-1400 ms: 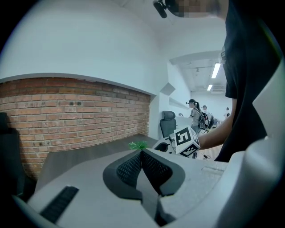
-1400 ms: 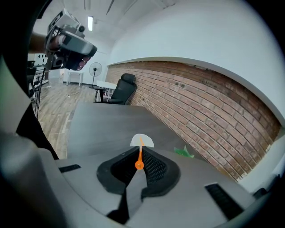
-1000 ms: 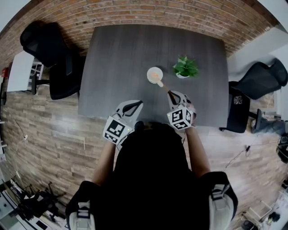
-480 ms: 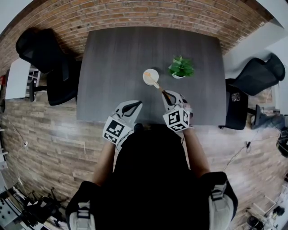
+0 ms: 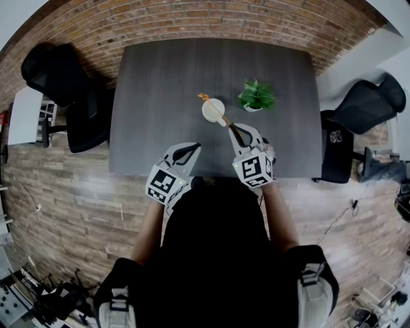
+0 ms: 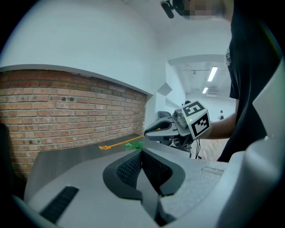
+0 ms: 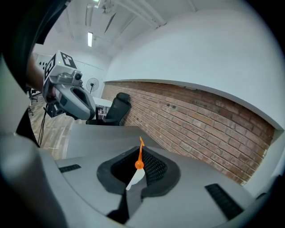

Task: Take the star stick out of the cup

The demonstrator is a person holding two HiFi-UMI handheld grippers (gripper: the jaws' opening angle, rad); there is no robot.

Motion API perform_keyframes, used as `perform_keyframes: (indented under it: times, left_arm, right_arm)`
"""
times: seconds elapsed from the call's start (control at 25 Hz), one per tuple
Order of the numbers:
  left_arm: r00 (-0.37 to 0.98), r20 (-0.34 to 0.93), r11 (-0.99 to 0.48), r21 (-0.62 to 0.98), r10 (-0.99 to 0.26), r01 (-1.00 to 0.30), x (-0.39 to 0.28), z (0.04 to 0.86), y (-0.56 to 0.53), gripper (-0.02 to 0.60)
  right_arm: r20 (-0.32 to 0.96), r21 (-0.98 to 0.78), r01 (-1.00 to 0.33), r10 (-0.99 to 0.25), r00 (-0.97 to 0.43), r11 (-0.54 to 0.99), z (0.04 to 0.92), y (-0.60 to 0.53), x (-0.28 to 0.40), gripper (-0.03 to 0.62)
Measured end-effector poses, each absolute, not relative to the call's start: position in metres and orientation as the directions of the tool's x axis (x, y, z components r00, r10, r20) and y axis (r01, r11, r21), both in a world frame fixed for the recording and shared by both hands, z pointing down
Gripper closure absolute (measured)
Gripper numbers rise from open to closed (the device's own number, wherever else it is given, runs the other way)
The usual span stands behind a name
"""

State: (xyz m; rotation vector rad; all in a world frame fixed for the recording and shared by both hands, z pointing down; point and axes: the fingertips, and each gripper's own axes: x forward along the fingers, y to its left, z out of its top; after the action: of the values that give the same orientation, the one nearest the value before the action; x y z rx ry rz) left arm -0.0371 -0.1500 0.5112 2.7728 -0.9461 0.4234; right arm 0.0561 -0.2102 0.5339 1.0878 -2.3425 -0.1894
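1. The room has a red brick wall (image 5: 211, 19) behind the table, a pale wood-plank floor (image 5: 64, 186) and a black office chair (image 5: 61, 70) on either side.
2. The dark grey wood-grain table (image 5: 160, 83) carries only the cup and a small green potted plant (image 5: 256, 96) just beside it.
3. The left gripper (image 5: 191, 148) hangs at the table's near edge, its jaws together on nothing.
4. The right gripper (image 5: 234, 128) has its jaws clamped on the stick's lower end.
5. The round white cup (image 5: 208, 114) stands upright near the table's middle.
6. The thin orange star stick (image 5: 218, 113) slants from the right gripper across the cup, with its star past the far rim. It looks mid-withdrawal. The next move probably calls for drawing it up and away, clear of the rim, without tipping the cup.
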Motion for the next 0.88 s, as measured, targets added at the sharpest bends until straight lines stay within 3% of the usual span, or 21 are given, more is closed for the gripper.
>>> perform_keyframes:
  times: [0.88]
  left_arm:
    - [0.741,0.328,-0.765,0.076,-0.586,-0.639,-0.028,0.512,-0.148,0.580]
  right_arm:
    - [0.312,0.327,-0.665,-0.741,-0.594,0.671,0.505,-0.199,0.070,0.580]
